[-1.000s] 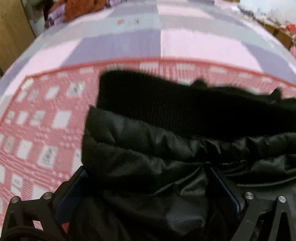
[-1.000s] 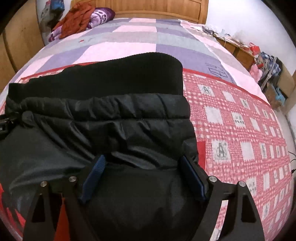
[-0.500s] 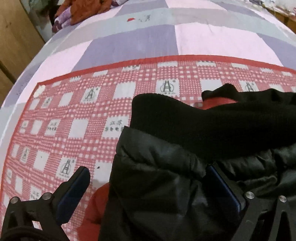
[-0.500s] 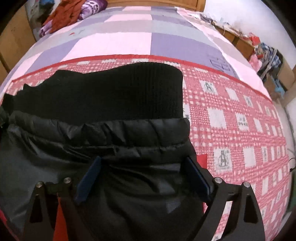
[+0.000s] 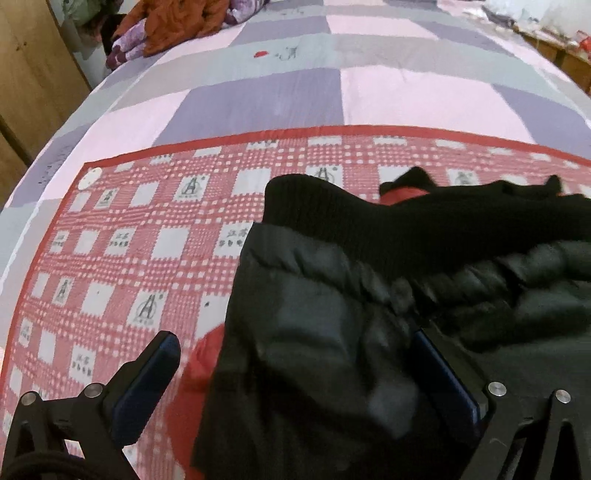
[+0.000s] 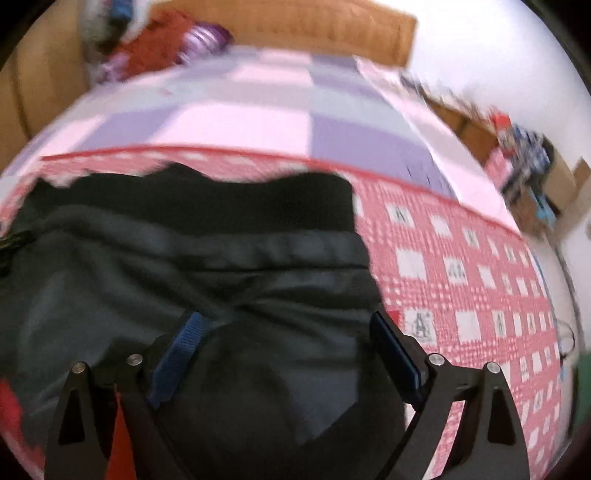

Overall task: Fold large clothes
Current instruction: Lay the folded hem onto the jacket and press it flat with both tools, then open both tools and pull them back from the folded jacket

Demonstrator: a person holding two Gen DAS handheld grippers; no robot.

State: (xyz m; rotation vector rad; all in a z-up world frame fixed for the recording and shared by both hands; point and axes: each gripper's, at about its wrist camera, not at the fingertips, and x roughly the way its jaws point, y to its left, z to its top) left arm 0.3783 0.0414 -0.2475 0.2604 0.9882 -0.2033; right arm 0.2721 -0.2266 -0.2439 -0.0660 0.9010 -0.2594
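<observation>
Across the bed (image 5: 258, 99), a checked sheet in pink, grey and purple is stretching away toward twelve o'clock, and a red-and-white checked cloth (image 5: 122, 258) is lying over its near half. On that cloth the black puffy jacket (image 5: 314, 332) is resting in a folded heap, its ribbed knit hem (image 5: 369, 225) lying along the far edge and a bit of red lining showing under it at seven o'clock in my left view. In my right view the same jacket (image 6: 207, 280) is filling the left and middle, with the checked cloth (image 6: 461, 277) running off toward three o'clock. A heap of orange and purple clothes (image 5: 173, 26) is sitting well apart near eleven o'clock by the wooden headboard (image 6: 295, 26). My left gripper (image 5: 295, 365) is standing wide over the jacket's edge, one of its fingers (image 5: 147, 376) over the bare cloth. My right gripper (image 6: 284, 354) is hanging wide too, its fingers (image 6: 177, 354) spread above the black fabric, gripping nothing.
</observation>
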